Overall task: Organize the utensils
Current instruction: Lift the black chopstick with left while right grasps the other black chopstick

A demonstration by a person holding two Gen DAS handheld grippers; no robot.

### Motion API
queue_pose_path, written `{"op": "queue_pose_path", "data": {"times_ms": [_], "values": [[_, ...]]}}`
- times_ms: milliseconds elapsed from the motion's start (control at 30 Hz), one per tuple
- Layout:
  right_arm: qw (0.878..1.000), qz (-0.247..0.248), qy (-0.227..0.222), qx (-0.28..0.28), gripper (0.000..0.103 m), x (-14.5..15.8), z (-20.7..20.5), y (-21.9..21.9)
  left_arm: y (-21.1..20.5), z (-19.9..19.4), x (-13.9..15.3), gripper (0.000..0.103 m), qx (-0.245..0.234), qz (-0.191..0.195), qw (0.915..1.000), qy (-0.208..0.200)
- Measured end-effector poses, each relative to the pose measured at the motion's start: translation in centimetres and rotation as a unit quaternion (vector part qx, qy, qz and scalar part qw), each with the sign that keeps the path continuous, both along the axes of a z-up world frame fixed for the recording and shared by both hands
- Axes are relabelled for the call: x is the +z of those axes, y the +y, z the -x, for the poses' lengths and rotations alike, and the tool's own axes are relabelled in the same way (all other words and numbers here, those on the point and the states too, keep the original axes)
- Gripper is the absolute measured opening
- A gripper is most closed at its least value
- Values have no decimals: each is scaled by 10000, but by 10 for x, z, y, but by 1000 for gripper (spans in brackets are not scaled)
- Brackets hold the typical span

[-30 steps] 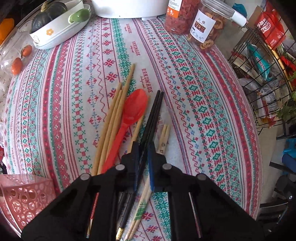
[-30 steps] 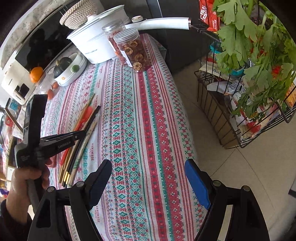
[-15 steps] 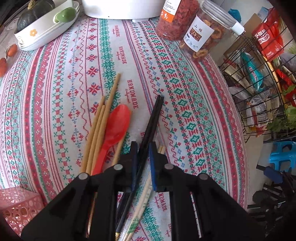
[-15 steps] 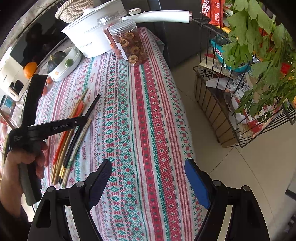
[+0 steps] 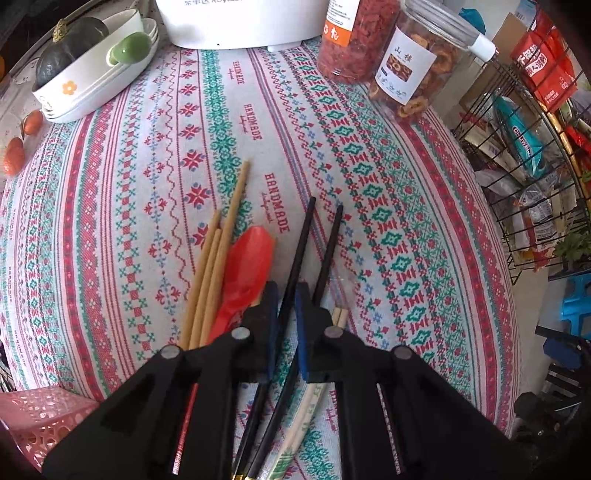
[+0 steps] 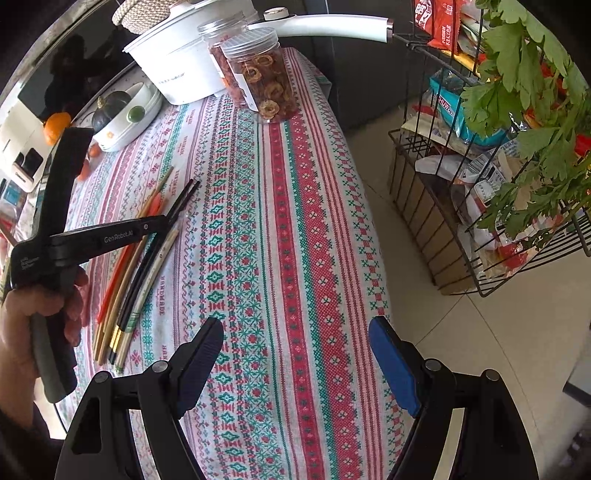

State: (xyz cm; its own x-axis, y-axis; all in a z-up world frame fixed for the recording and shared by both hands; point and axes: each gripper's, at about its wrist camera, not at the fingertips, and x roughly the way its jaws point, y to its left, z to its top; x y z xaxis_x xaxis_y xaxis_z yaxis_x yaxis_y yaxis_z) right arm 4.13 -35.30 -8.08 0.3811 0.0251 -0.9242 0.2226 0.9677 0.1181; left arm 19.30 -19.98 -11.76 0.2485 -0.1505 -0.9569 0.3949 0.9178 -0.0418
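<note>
My left gripper (image 5: 286,291) points steeply down at a bundle of utensils on the patterned tablecloth (image 5: 388,240). Its jaws are closing, with the blue pads on one black chopstick (image 5: 303,229). The second black chopstick (image 5: 330,236) runs just outside the right pad. A red plastic spoon (image 5: 251,258) and several bamboo chopsticks (image 5: 218,258) lie to the left. Pale chopsticks (image 5: 340,315) lie under the right finger. In the right wrist view a hand holds the left gripper (image 6: 166,221) over the bundle. My right gripper (image 6: 295,328) is open and empty above the cloth.
A pink perforated basket (image 5: 33,417) sits at the near left corner. At the far end stand a white pot (image 5: 236,22), two jars of dried fruit (image 5: 410,70) and a bowl holding a dark squash (image 5: 92,74). A wire rack (image 5: 524,147) with packets and greens stands off the table's right edge.
The two black chopsticks lay together before; now their tips are spread apart, with one between the left pads. The left view has shifted toward the pot. My right gripper stays open.
</note>
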Motion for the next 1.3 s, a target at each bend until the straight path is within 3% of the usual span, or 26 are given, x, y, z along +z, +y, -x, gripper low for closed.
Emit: {"op": "queue_pose_path", "data": {"times_ms": [167, 333, 667, 833, 900, 1000, 1067, 1133, 1300], "values": [[10000, 28, 42, -3, 82, -2, -1, 0, -13, 2, -1, 8, 8, -131, 9999, -64], [9999, 35, -77, 71, 82, 4, -2, 6, -6, 32, 15, 6, -393, -76, 9990, -210], [9996, 58, -120, 265, 82, 2, -22, 40, 85, 97, 94, 6, -481, 767, 9925, -816], [9989, -120, -271, 350, 81, 3, -41, 64, 136, 128, 119, 6, -502, 993, 9867, -1188], [9987, -257, -309, 325, 76, 1, -51, 73, 153, 137, 126, 6, -452, 1101, 9841, -1321], [9979, -455, -322, 339, 55, -4, -67, 85, 178, 142, 132, 6, -294, 1315, 9807, -1418], [9973, -541, -316, 385, 35, -10, -79, 95, 187, 139, 136, 6, -219, 1461, 9797, -1355], [9968, -595, -254, 468, 26, -18, -91, 105, 195, 140, 140, 6, -182, 1524, 9778, -1428], [9967, -615, -180, 507, 19, -33, -113, 122, 220, 144, 145, 6, -32, 1750, 9747, -1387]]}}
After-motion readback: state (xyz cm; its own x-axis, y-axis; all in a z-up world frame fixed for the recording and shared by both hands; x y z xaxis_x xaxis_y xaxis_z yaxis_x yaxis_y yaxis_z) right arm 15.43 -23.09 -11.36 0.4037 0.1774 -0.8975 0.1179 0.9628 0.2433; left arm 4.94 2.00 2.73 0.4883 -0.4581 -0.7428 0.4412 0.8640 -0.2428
